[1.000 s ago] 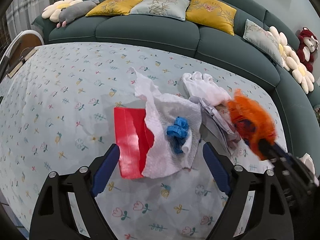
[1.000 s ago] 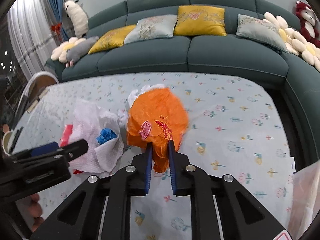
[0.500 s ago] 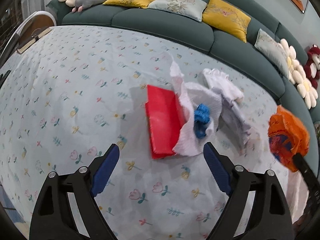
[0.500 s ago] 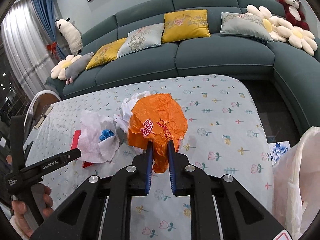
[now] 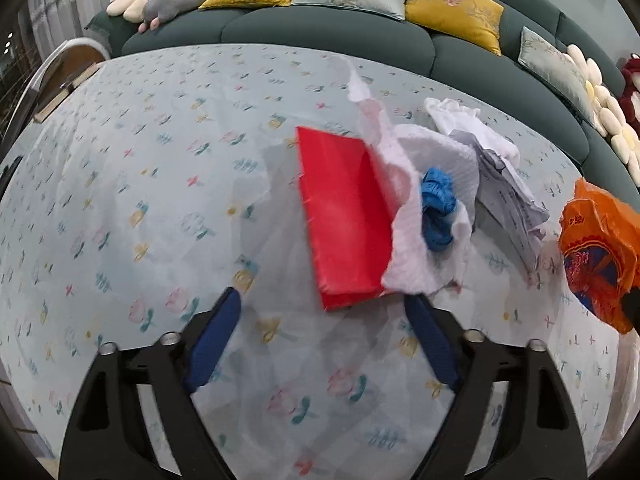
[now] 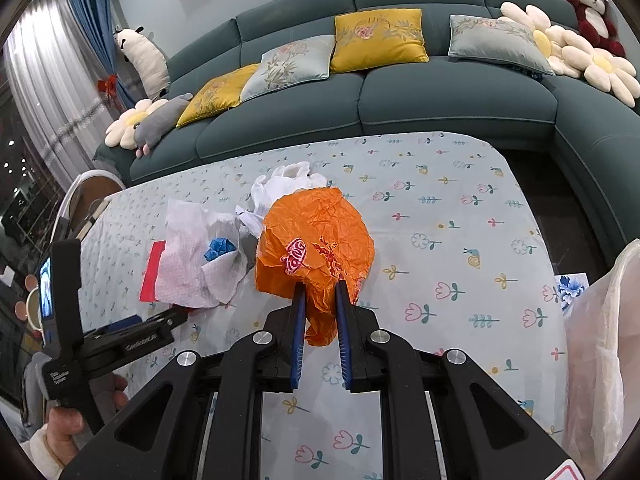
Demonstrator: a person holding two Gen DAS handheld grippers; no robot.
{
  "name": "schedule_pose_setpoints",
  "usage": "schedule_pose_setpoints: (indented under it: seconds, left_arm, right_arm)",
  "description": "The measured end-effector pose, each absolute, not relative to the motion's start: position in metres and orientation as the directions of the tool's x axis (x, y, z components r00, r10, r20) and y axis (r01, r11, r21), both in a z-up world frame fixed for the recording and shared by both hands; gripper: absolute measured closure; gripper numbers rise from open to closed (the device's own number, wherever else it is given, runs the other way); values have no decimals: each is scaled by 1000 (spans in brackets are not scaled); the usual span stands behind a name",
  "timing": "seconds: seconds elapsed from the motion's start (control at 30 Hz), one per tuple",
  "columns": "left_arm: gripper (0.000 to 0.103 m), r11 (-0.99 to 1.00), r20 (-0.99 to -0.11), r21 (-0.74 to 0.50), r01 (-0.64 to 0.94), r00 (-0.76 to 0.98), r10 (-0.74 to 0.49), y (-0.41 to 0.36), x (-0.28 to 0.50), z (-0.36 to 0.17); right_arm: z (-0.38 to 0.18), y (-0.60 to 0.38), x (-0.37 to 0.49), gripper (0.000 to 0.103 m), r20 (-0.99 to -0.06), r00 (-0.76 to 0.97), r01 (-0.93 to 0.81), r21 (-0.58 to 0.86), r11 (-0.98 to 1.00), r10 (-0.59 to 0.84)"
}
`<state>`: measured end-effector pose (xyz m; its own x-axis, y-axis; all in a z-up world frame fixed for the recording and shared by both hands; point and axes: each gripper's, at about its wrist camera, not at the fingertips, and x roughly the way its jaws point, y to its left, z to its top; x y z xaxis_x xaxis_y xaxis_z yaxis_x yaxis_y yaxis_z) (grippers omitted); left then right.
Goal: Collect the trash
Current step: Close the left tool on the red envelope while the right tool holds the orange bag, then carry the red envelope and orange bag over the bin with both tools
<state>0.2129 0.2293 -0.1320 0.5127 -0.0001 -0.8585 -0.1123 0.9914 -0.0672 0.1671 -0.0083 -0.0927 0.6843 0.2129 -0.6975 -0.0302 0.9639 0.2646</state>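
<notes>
Our right gripper (image 6: 319, 292) pinches the crinkly orange plastic wrapper (image 6: 314, 240) to carry it off. Our left gripper (image 5: 324, 320) is spread wide, ready for the flat red card (image 5: 344, 216) beside that wrapper.

I saw a crumpled orange wrapper (image 6: 316, 240) pinched in my right tool (image 6: 320, 292), lifted off the surface. A white paper towel (image 5: 424, 216) cradling a blue scrap (image 5: 438, 208) lay draped over a flat red sheet (image 5: 344, 216), beside crumpled white paper (image 5: 508, 200).
</notes>
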Motion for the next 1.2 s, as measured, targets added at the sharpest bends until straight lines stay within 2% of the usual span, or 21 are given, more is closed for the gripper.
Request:
schedule_pose_setpoints:
  seconds: [0.03,0.1,0.13,0.17,0.23,0.33,0.47,0.77,1.2]
  left_arm:
    - [38,993,-861,-66,-102,509,-5,227,216,-134]
    - [45,995,-855,-45,-94,518,10,223,218,-134]
    - [52,995,-854,-42,-87,521,9,222,219,-134]
    - [66,996,-851,-43,-84,526,8,221,219,-133]
    - [84,996,-850,-58,-75,527,-10,221,218,-132]
    - [98,995,-848,-64,-81,530,-12,221,214,-129]
    - [102,993,-838,-77,-95,546,-13,219,205,-119]
    - [102,989,-797,-138,-45,599,-84,183,174,-73]
    - [103,967,-752,-181,180,608,-254,65,121,-25]
  right_arm:
    - [-93,-8,168,89,-698,684,-30,265,964,213]
    - [-92,-8,168,89,-698,684,-32,264,964,214]
    - [-92,-8,168,89,-697,684,-33,264,964,214]
    - [-92,-9,168,89,-697,684,-34,264,964,215]
    - [-92,-9,168,89,-696,685,-32,267,963,216]
    - [-90,-10,165,89,-691,689,-33,273,961,220]
    - [-84,-13,159,89,-680,699,-35,280,959,223]
    - [-62,-35,132,89,-640,738,-12,306,952,214]
    - [-22,-142,59,89,-569,818,136,332,934,83]
